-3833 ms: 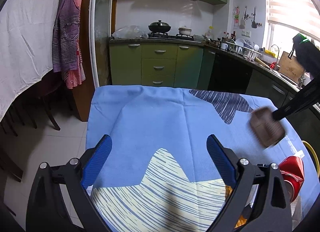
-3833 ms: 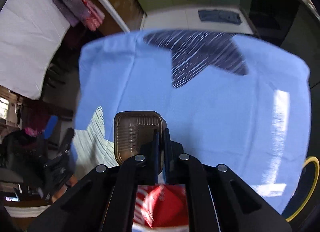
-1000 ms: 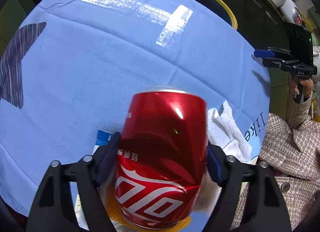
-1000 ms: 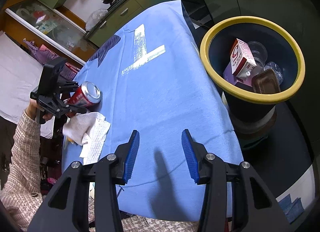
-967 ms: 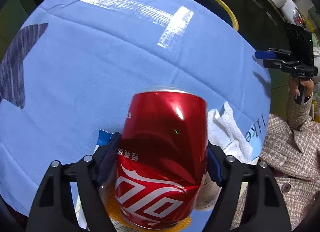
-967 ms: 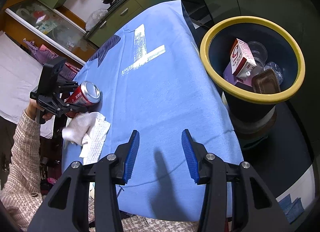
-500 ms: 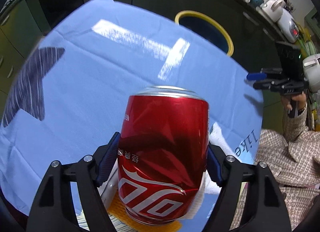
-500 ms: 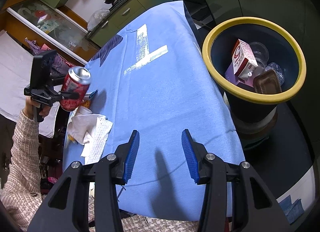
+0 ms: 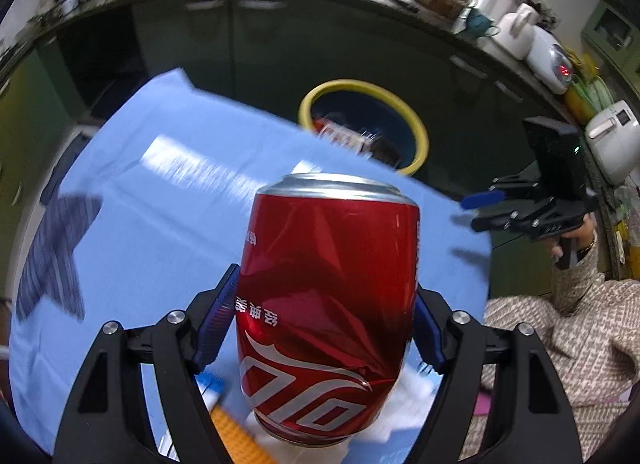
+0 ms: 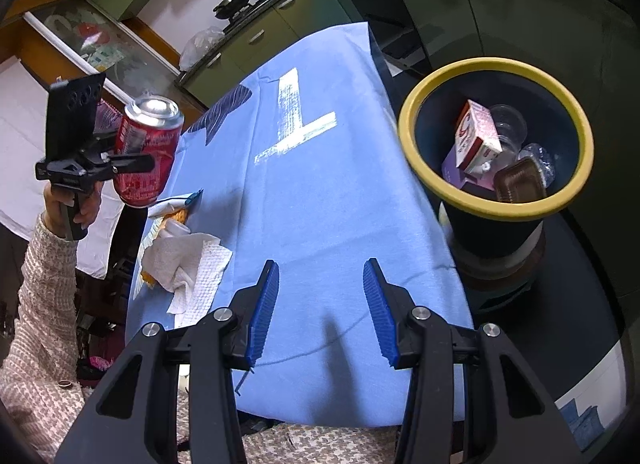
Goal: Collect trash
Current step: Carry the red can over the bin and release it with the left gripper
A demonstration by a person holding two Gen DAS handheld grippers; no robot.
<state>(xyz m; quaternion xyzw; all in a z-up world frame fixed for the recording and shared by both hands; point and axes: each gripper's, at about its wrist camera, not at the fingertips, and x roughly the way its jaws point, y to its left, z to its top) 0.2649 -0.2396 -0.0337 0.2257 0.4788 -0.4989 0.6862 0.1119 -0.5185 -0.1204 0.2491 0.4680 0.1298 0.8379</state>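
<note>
Dented red aluminium drink can (image 9: 326, 308) clamped in my left hand-held gripper (image 9: 325, 314).
Silver top upright, white lettering, creased wall; my right hand-held gripper (image 10: 320, 304) gapes empty.

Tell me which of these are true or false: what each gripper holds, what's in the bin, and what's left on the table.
1. The left gripper holds a red soda can. True.
2. The can rests on the blue tablecloth. False: it is lifted clear of the cloth.
3. The right gripper clamps a paper towel. False: its jaws are open and empty, and the crumpled paper towel lies on the cloth.
4. The yellow-rimmed bin already holds a carton and a brown plastic tray. True.
5. The bin stands on the table. False: it stands on the floor beside the table.
</note>
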